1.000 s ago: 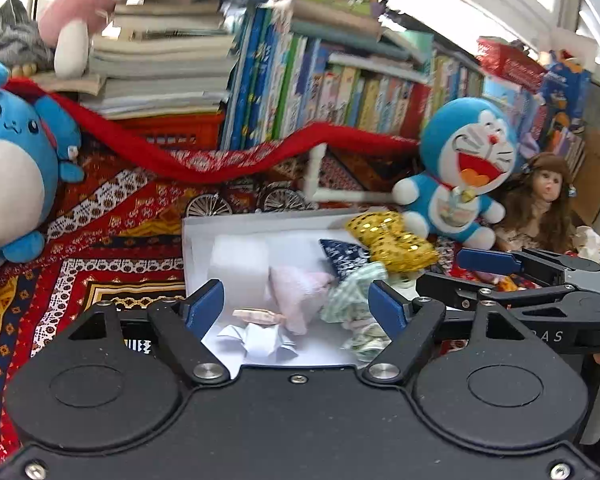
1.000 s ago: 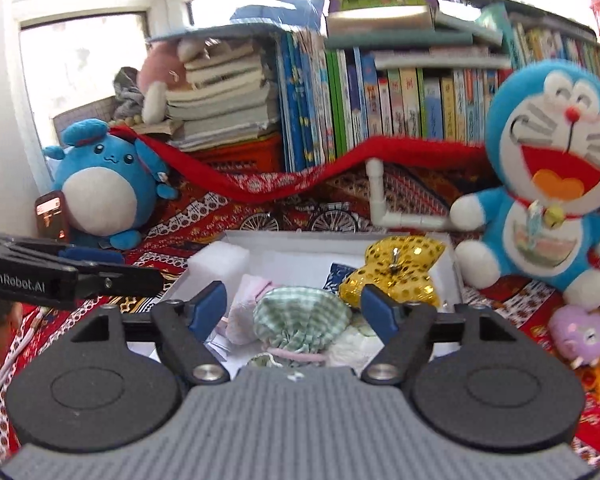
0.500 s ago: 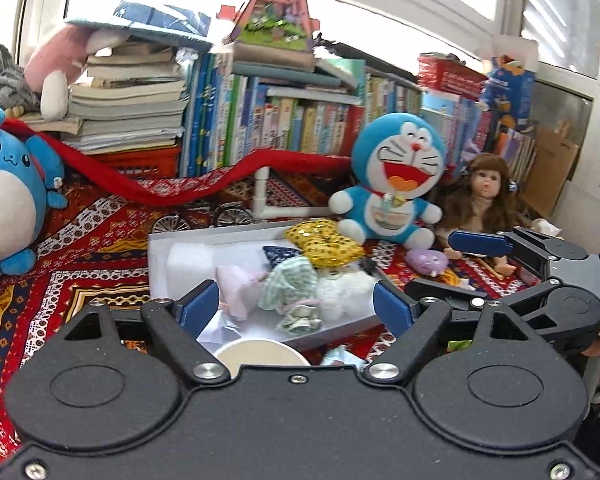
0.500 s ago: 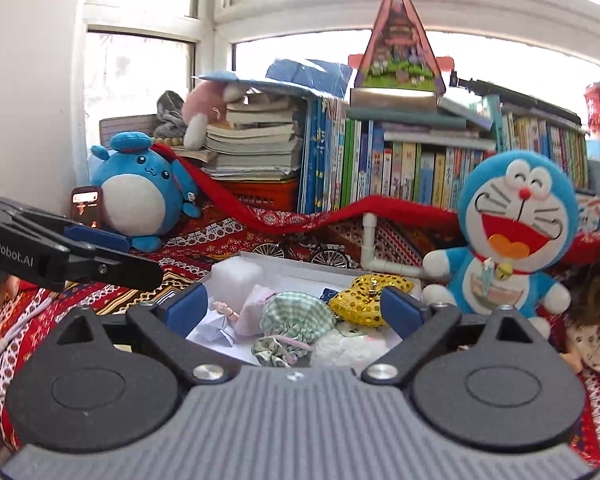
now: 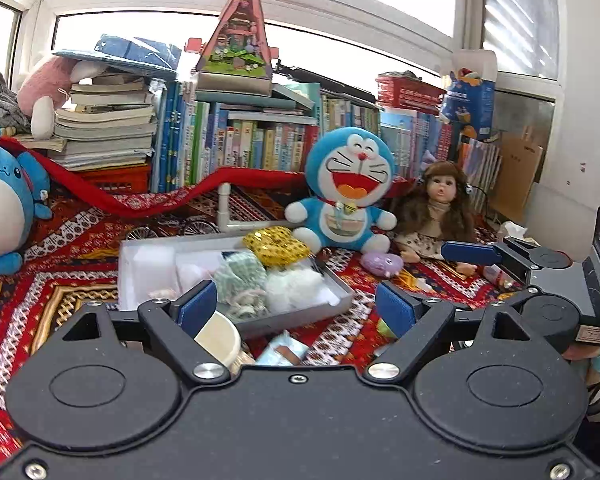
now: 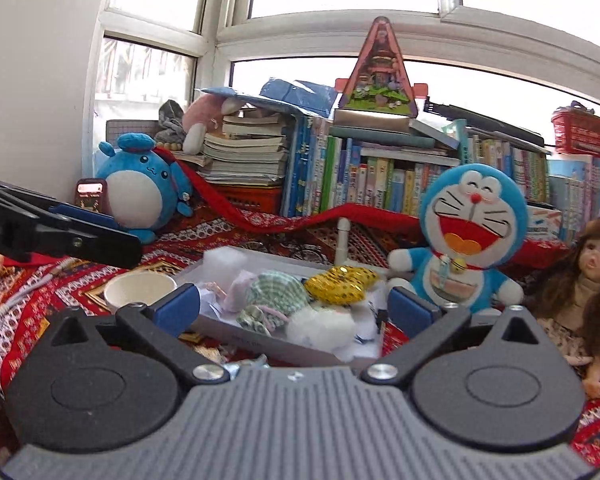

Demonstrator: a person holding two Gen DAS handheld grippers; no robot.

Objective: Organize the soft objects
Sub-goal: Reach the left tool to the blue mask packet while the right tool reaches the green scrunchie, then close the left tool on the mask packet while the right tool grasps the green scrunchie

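Risk is lying mostly in the crowded tray (image 5: 300, 312), we are judging. We are holding both grippers back from it, above the patterned cloth (image 5: 60, 264). The left gripper (image 5: 296, 306) is standing open with nothing between its pads, and the right gripper (image 6: 296, 306) is opening its jaws wide, also with nothing between them. The soft things are resting in the tray: a green checked pouch (image 6: 278, 290), a gold bow (image 6: 340, 284), a white fluff (image 6: 320, 326) and a pink piece (image 5: 190, 274), all touching or overlapping.

Because they are lying so close, a gripper closing on one is likely catching its neighbour too, or dragging it over the low rim. The fluff is compressing easily and may be slipping out of the pads. The cup (image 6: 138, 288) is standing just beside the tray on its left side, so a careless approach is perhaps knocking it over. The blue cat toy (image 6: 470, 240) is sitting near the far right corner and can be pushed by the right gripper.
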